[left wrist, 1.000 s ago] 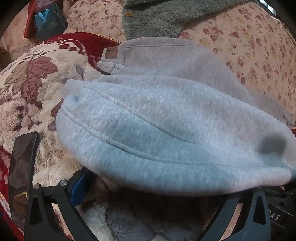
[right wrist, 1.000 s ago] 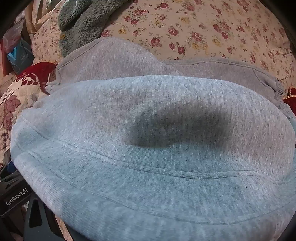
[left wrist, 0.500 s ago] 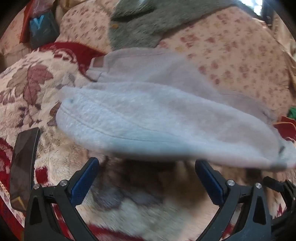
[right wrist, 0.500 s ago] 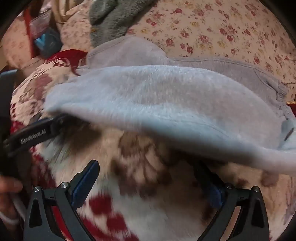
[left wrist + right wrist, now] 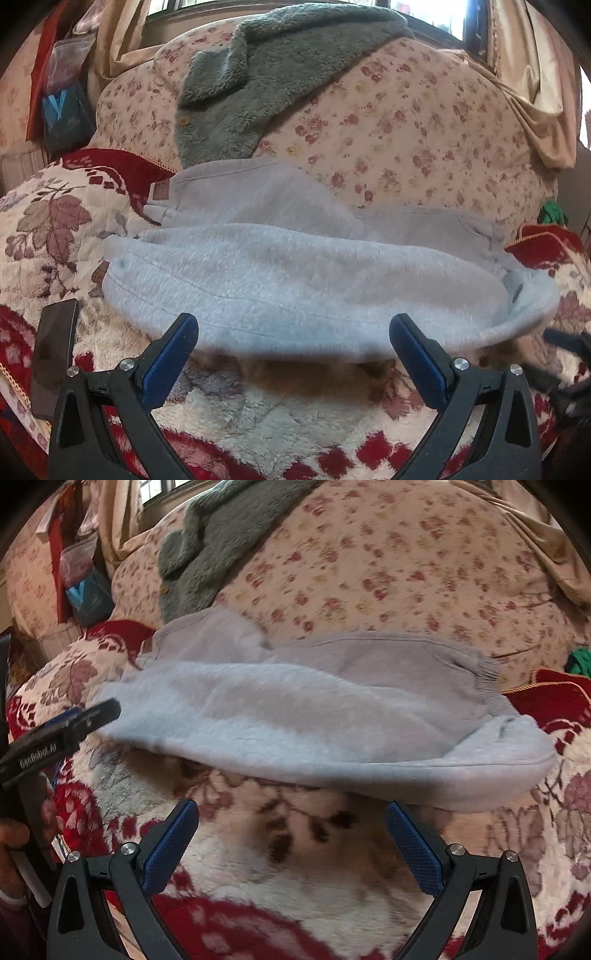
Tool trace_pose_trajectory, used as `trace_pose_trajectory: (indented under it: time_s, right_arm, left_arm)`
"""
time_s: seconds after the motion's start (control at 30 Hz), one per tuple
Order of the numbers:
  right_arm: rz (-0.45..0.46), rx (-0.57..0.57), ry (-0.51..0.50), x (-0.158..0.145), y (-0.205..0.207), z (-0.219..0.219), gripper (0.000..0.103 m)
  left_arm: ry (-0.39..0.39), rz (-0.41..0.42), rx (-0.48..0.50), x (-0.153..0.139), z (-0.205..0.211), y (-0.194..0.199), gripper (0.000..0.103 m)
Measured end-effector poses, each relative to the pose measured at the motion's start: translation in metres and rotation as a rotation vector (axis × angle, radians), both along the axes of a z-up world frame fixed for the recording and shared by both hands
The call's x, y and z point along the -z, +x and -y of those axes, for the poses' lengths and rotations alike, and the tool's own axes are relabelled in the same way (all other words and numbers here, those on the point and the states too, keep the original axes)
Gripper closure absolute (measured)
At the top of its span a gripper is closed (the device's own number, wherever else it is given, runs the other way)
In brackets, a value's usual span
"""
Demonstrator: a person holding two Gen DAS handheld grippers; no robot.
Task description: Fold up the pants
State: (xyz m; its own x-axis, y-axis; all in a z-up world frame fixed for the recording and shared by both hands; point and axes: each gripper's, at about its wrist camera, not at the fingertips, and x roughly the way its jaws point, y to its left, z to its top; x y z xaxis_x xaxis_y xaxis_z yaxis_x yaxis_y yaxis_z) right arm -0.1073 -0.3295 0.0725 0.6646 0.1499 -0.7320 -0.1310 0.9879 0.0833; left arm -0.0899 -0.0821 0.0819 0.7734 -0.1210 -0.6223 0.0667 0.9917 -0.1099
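Observation:
Light grey fleece pants (image 5: 303,273) (image 5: 314,716) lie folded over on a red and cream floral blanket, long side across the view, brown label at the left end, ribbed cuff at the right. My left gripper (image 5: 293,332) stands open just in front of the near fold, nothing between its blue pads (image 5: 170,354). My right gripper (image 5: 291,819) is open too, a little back from the pants' near edge, holding nothing. In the right wrist view the left gripper (image 5: 77,720) shows at the left, beside the pants' left end, with a hand under it.
A dark phone (image 5: 53,354) lies on the blanket (image 5: 258,417) at the left. Behind the pants rises a floral cushion (image 5: 406,122) with a grey-green fleece garment (image 5: 258,85) draped over it. Bags (image 5: 62,107) stand at the far left, a green item (image 5: 552,212) at right.
Both grippers have let go of the pants' upper layer and drawn back from it; the fold has dropped onto the lower layer. Both now stand open.

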Motion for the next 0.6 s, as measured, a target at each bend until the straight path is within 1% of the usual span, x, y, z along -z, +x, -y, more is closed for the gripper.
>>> trace_pose_trajectory:
  time_s: [0.1, 0.23, 0.4, 0.5, 0.6]
  right_arm:
    - [0.009, 0.049, 0.024, -0.004, 0.001, 0.022, 0.0]
    - [0.014, 0.099, 0.046, -0.007, 0.006, 0.047, 0.0]
    - [0.008, 0.118, 0.055, -0.006, 0.007, 0.052, 0.0]
    - [-0.004, 0.104, 0.048, -0.002, 0.011, 0.049, 0.0]
    - [-0.014, 0.092, 0.044, 0.001, 0.014, 0.046, 0.0]
  left_arm:
    - [-0.005, -0.025, 0.0, 0.006, -0.002, 0.0, 0.0]
    - [0.026, -0.021, -0.022, 0.009, -0.005, 0.0, 0.0]
    - [0.037, -0.027, -0.042, 0.011, -0.011, 0.004, 0.0]
    - [0.051, -0.034, -0.049, 0.012, -0.011, 0.006, 0.0]
    - [0.049, -0.045, -0.055, 0.014, -0.013, 0.009, 0.0]
